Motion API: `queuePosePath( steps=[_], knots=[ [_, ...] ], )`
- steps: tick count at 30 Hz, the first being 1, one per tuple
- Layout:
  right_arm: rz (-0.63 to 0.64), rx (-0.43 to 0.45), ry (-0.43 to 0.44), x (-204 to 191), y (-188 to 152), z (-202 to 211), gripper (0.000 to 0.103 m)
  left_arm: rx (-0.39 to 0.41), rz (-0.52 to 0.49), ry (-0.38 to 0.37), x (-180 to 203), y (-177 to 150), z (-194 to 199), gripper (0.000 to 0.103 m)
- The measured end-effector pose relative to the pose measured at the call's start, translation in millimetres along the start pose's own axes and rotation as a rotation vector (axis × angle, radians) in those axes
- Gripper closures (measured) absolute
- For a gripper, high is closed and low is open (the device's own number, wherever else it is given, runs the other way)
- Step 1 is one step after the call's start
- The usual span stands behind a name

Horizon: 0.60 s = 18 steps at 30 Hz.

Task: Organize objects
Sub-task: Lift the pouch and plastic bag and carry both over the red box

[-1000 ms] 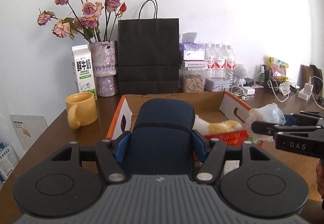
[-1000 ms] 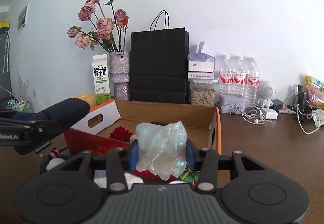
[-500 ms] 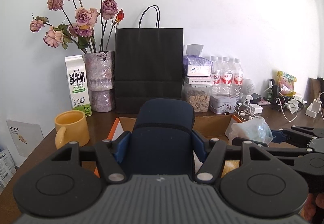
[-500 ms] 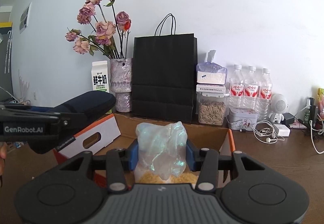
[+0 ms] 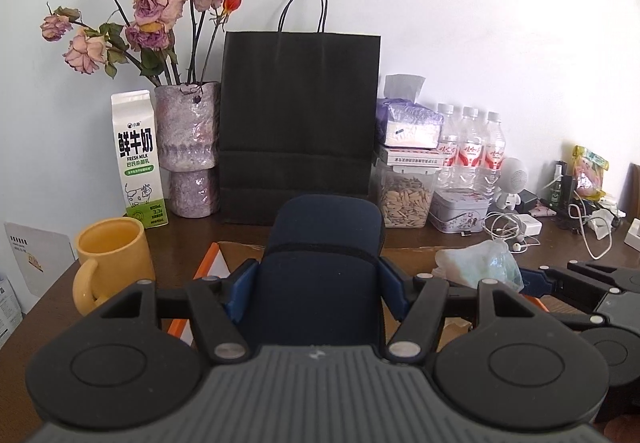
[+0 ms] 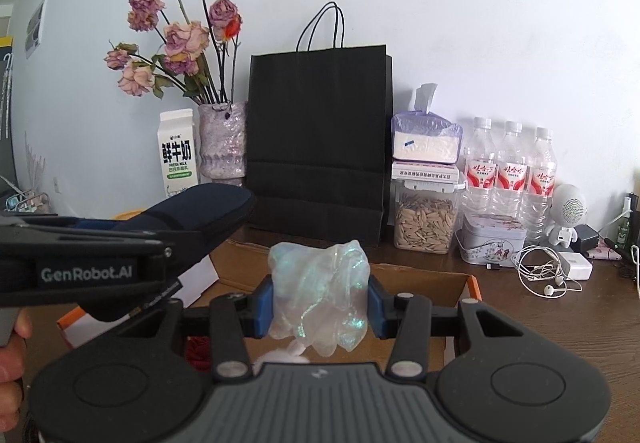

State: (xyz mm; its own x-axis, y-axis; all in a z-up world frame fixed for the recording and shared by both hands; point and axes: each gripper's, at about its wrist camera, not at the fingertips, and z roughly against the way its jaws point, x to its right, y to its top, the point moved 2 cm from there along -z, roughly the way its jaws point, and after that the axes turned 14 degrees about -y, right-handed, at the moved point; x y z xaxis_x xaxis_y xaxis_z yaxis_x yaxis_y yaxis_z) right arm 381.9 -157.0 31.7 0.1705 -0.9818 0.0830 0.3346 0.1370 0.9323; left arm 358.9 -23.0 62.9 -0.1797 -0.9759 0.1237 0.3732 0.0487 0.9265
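Two claws grip: left claw [image 5: 320,279] a navy case [image 5: 320,263], right claw [image 6: 320,307] a crumpled bag [image 6: 320,295], above brown desk [image 6: 540,315].

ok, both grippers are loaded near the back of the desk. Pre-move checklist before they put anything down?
1. Left gripper clamped on the dark blue case: ok.
2. Right gripper clamped on the crumpled iridescent bag: ok.
3. The two grippers apart, not touching: ok.
4. Black paper bag upright behind the cardboard box: ok.
5. Paper bag's mouth open: cannot tell.
6. Yellow mug out of the left gripper's path: ok, off to its left.
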Motion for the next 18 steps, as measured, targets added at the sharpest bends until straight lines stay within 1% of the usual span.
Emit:
queuePosePath(
  steps=[2, 5, 10, 11, 12, 13, 14, 15, 16, 17, 18],
  knots=[
    [0.005, -0.009, -0.01, 0, -1, -9, 0.059, -0.005, 0.004, 0.017, -4, -1, -8, 0.038],
    [0.007, -0.036, -0.025, 3, -7, -22, 0.059, -0.033, 0.013, 0.025, -11, -5, -20, 0.038],
    [-0.008, -0.066, -0.039, 9, -13, -31, 0.058, -0.067, 0.015, 0.038, -16, -11, -29, 0.038],
    [-0.011, -0.07, -0.041, 10, -13, -31, 0.054, -0.07, 0.015, 0.039, -16, -12, -29, 0.038],
    [-0.013, -0.075, -0.042, 11, -14, -33, 0.051, -0.073, 0.015, 0.042, -15, -13, -29, 0.038],
    [-0.012, -0.082, -0.046, 11, -15, -34, 0.045, -0.074, 0.018, 0.052, -15, -13, -29, 0.037],
    [-0.014, -0.087, -0.05, 12, -16, -35, 0.027, -0.073, 0.024, 0.061, -15, -14, -29, 0.035],
    [-0.016, -0.092, -0.053, 12, -17, -36, 0.015, -0.066, 0.025, 0.07, -16, -14, -28, 0.033],
    [-0.016, -0.096, -0.056, 12, -17, -36, 0.0, -0.056, 0.025, 0.079, -16, -13, -27, 0.018],
    [-0.016, -0.094, -0.059, 13, -17, -36, 0.0, -0.052, 0.026, 0.089, -17, -12, -26, 0.0],
    [-0.015, -0.093, -0.061, 13, -17, -35, 0.0, -0.039, 0.024, 0.099, -16, -12, -24, 0.0]
  ],
)
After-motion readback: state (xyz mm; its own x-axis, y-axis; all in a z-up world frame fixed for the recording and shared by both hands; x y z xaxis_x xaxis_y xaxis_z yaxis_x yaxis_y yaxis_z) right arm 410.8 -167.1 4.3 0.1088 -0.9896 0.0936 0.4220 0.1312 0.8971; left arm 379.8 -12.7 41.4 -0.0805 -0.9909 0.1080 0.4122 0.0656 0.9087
